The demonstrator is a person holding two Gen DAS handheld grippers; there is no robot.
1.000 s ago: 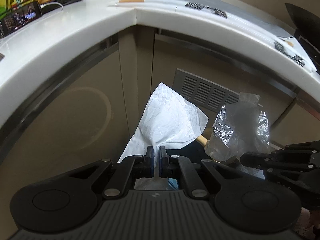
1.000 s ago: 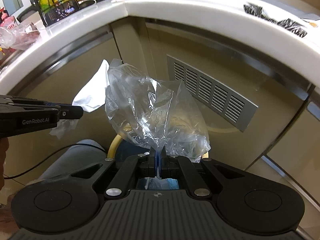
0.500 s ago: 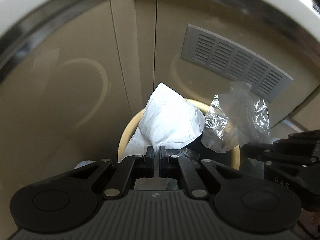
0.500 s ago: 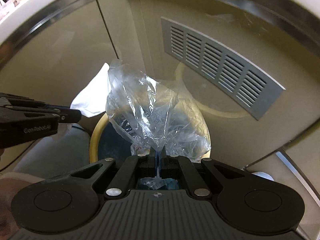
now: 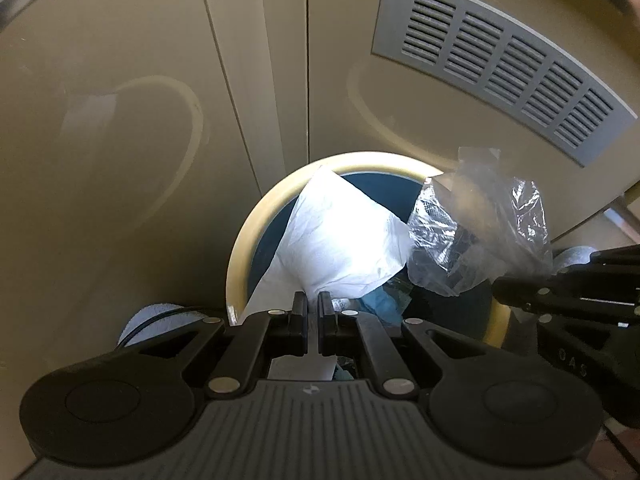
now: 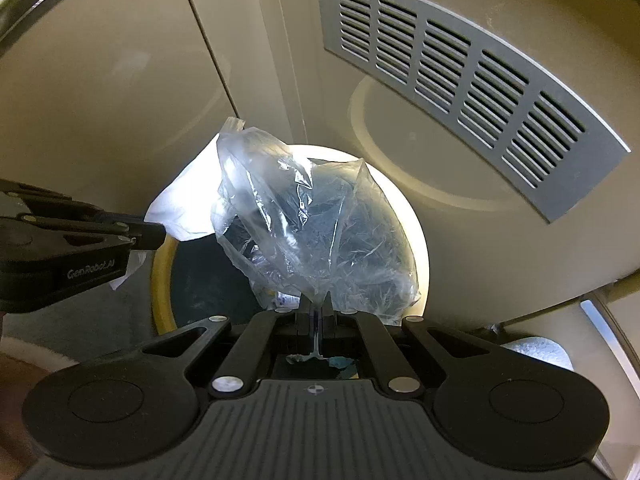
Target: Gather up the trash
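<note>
My left gripper [image 5: 313, 300] is shut on a white paper napkin [image 5: 340, 240] and holds it over the open mouth of a round trash bin with a cream rim [image 5: 256, 224]. My right gripper [image 6: 315, 306] is shut on a crumpled clear plastic bag [image 6: 316, 232], held over the same bin [image 6: 418, 236]. The right gripper also shows at the right of the left wrist view [image 5: 520, 292] with the bag [image 5: 480, 236]. The left gripper shows at the left of the right wrist view [image 6: 154, 236] with the napkin [image 6: 180, 208]. Some blue and dark trash lies inside the bin [image 5: 384, 304].
Beige cabinet panels [image 5: 120, 120] stand right behind the bin, with a grey louvred vent [image 5: 500, 60] at the upper right. A grey-blue round thing [image 5: 160, 316] shows on the floor left of the bin. A white textured object [image 6: 536, 350] lies at the right.
Both grippers have tilted down and moved lower, from facing the counter to hanging over the bin's mouth. The napkin and the plastic bag stay gripped.
</note>
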